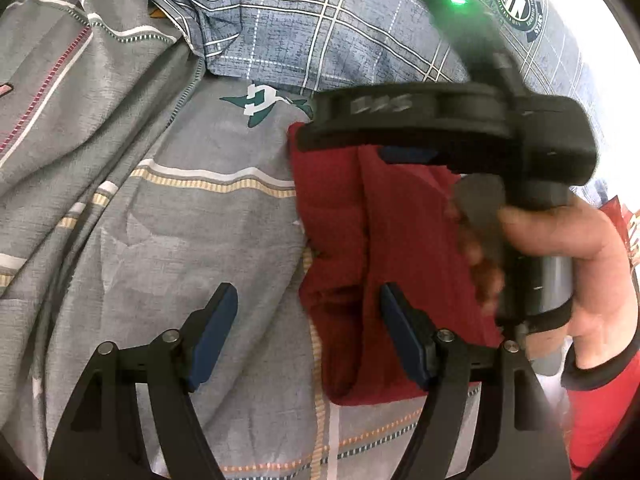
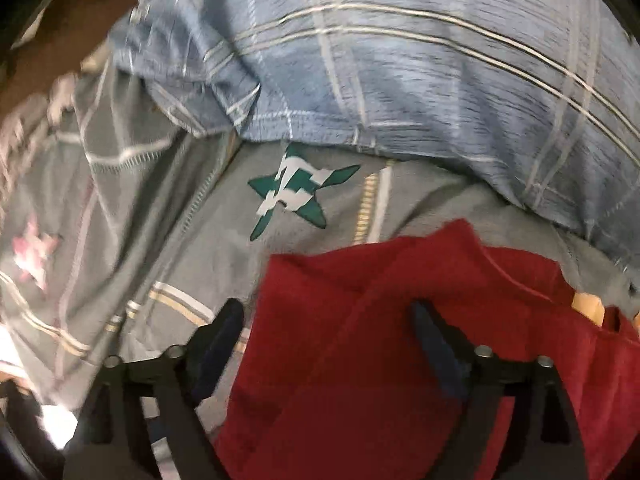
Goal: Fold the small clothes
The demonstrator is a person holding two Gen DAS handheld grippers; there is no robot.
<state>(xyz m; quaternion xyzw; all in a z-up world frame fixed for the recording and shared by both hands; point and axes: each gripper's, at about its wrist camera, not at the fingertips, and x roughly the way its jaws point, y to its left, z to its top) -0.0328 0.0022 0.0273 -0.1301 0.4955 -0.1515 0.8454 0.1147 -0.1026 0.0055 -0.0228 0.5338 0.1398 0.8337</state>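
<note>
Lying on the grey striped sheet (image 1: pixel 168 240) just below the blue plaid quilt (image 1: pixel 320 32), the red garment (image 1: pixel 376 232) sits folded — your left gripper (image 1: pixel 308 336) hovers spread wide at its left edge, your right gripper (image 2: pixel 328 356) gapes wide above it — neither gripping.

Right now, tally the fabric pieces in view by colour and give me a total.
Red: 1, the red garment under both open grippers, left gripper and right gripper.
Grey: 1, the grey striped sheet with the green star print.
Blue: 1, the blue plaid cloth bunched at the back.
Total: 3
</note>
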